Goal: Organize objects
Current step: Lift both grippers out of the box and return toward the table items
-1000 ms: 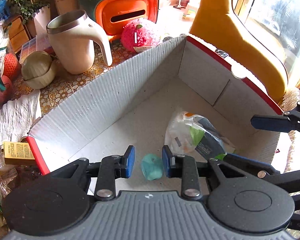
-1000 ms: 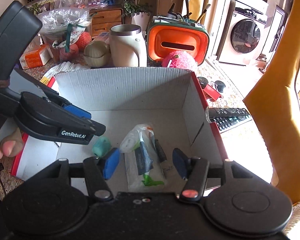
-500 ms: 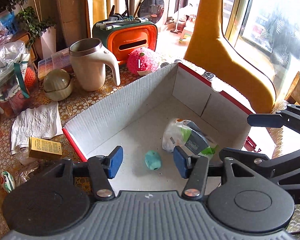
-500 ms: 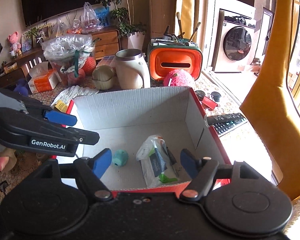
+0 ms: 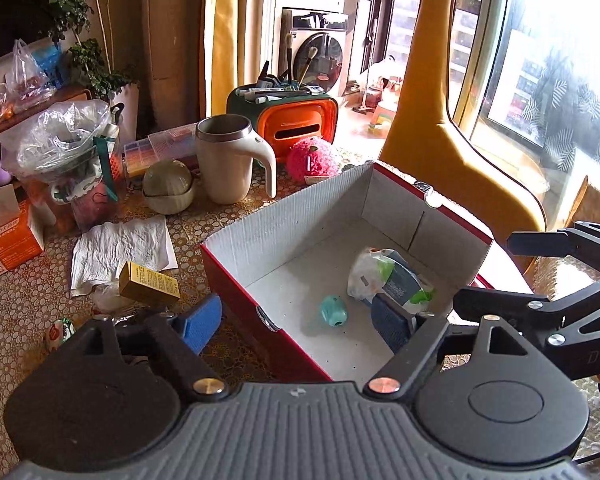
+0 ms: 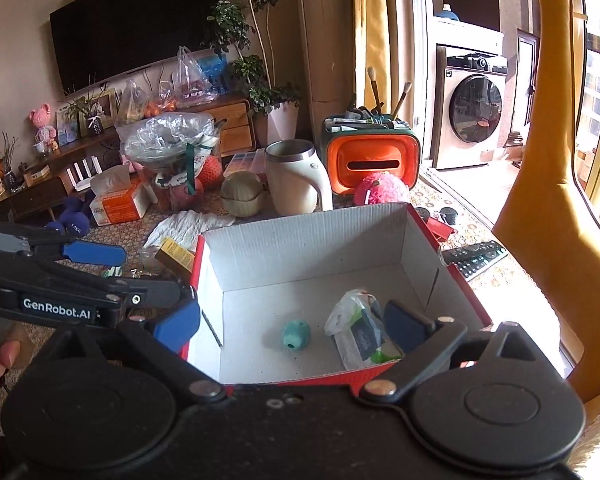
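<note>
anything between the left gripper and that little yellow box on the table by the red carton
Nothing visible blocks it. The left gripper is open and empty, and the yellow box lies on the table just beyond its left finger, outside the red carton, with only crumpled paper behind it.

I see a corrugated cardboard box [image 5: 260,236], matt white inside, glossy red outside. The teal piece [image 5: 334,310] in it looks like smooth matt rubber or plastic; the wipes pack [image 5: 388,280] is crinkled shiny film. My gripper pads [image 5: 201,322] are textured blue rubber. The mug [image 5: 230,160] is matt cream with a brushed metal rim.
</note>
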A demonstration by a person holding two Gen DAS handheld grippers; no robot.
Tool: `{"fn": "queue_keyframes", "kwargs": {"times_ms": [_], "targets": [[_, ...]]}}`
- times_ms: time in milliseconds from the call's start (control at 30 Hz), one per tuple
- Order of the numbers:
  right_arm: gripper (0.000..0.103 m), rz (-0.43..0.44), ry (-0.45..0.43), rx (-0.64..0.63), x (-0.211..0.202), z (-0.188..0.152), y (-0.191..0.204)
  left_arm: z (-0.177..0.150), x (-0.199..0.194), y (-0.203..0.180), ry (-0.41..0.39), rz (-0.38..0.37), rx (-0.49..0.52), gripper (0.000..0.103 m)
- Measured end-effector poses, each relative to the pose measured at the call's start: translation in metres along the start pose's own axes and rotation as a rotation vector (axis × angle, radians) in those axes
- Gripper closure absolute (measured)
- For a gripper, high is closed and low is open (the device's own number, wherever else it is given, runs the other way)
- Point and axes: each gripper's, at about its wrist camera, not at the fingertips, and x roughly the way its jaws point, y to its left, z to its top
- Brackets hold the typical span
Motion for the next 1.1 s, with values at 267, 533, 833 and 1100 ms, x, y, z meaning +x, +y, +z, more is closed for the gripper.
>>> {"fn": "queue_keyframes", "kwargs": {"times_ms": [267,533,833,1100], "targets": [[0.001,0.035,-0.022,-0.004,-0.011,-0.008,0.025,-0.019,-0.036,0.022,-0.099,-0.037,-0.038,0.003],[0.001,0.053,-0.027,-0.028,-0.009,-0.013,0.052,-0.038,-0.060,0.062,-0.155,-0.015,-0.097,0.000],[0.001,0.065,-0.034,-0.089,0.003,-0.017,0.088,-0.060,-0.076,0.108,-0.173,0.104,-0.112,0.000],[0.001,0.131,-0.018,-0.183,0.029,-0.023,0.129,-0.088,-0.074,0.148,-0.173,0.124,-0.171,0.000]]}}
